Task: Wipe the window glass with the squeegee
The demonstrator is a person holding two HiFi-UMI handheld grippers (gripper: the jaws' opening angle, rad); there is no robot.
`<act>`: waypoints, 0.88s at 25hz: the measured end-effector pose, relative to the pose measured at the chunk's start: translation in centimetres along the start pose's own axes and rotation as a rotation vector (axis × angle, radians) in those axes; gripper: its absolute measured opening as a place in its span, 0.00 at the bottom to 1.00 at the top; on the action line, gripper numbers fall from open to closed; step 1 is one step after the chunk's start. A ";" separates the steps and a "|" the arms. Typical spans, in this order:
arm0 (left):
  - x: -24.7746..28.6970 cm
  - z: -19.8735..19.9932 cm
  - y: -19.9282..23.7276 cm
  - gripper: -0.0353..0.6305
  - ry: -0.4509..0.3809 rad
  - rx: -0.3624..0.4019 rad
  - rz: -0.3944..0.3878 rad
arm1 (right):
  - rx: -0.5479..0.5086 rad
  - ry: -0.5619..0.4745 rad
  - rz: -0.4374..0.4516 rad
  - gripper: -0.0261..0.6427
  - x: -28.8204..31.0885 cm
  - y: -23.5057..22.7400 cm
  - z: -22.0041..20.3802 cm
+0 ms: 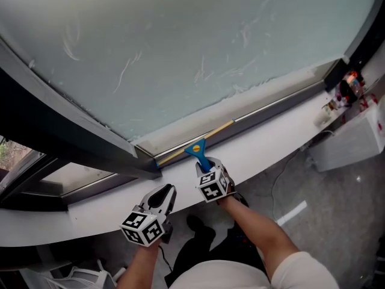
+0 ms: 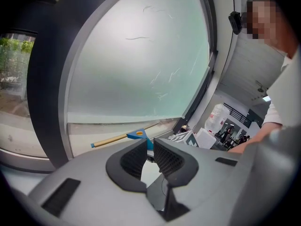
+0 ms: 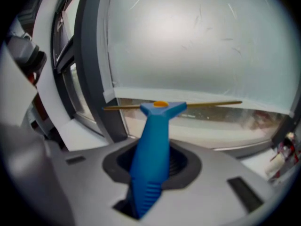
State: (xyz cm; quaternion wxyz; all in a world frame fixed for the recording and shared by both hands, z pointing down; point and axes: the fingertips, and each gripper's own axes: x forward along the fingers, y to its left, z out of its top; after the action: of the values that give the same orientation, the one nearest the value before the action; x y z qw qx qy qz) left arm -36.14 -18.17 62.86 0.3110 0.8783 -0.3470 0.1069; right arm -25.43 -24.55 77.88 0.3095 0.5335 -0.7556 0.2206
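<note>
In the head view, the right tongs (image 1: 206, 163) are clamped on the handle of a blue plastic squeegee (image 1: 198, 152). Its thin brass-coloured blade lies along the very bottom of the milky, streaked window glass (image 1: 180, 53), where the pane meets the dark grey frame (image 1: 72, 134). The handle slopes back over the white sill (image 1: 271, 146) toward the person, probably so that the blade edge sits flat against the pane. The left tongs (image 1: 168, 191) hang over the sill, just beside the right ones and apart from the tool; they seem kept out of the wiping path.

In the left gripper view, the left tongs (image 2: 149, 155) are pressed together with nothing between them. Beyond them are the squeegee (image 2: 137, 135) and the pane.

In the right gripper view, the blue handle runs straight up between the two pads, which press its sides, so the right tongs (image 3: 153, 164) carry the tool alone. The blade (image 3: 207, 104) spans level across the foot of the glass. Whitish residue sits along that lower edge, so more wiping looks due.
</note>
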 end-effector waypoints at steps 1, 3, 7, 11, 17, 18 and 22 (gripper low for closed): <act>0.2 0.2 -0.7 0.15 -0.009 0.000 0.001 | -0.007 0.001 -0.001 0.21 -0.9 -0.6 0.0; 0.8 0.5 -2.2 0.15 -0.029 -0.005 0.007 | -0.036 -0.005 -0.002 0.21 -2.6 -1.9 -0.1; 2.6 0.8 -5.6 0.15 -0.076 -0.023 0.039 | -0.069 0.011 0.047 0.21 -6.0 -4.6 -0.8; 4.8 0.5 -10.0 0.15 -0.137 -0.074 0.083 | -0.115 0.037 0.099 0.21 -10.1 -8.2 -2.1; 7.8 0.8 -16.2 0.15 -0.214 -0.107 0.129 | -0.146 0.033 0.112 0.21 -15.1 -15.5 -2.2; 8.2 1.0 -17.1 0.15 -0.214 -0.103 0.129 | -0.144 0.030 0.109 0.21 -15.7 -16.7 -1.9; 8.9 2.0 -19.7 0.15 -0.201 -0.074 0.125 | -0.111 0.047 0.106 0.21 -17.4 -19.8 -1.6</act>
State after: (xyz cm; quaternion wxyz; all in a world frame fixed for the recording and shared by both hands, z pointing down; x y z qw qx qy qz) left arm -16.30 -13.11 55.56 0.2995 0.8493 -0.4341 0.0246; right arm -2.22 -18.44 66.79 0.3444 0.4696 -0.7862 0.2069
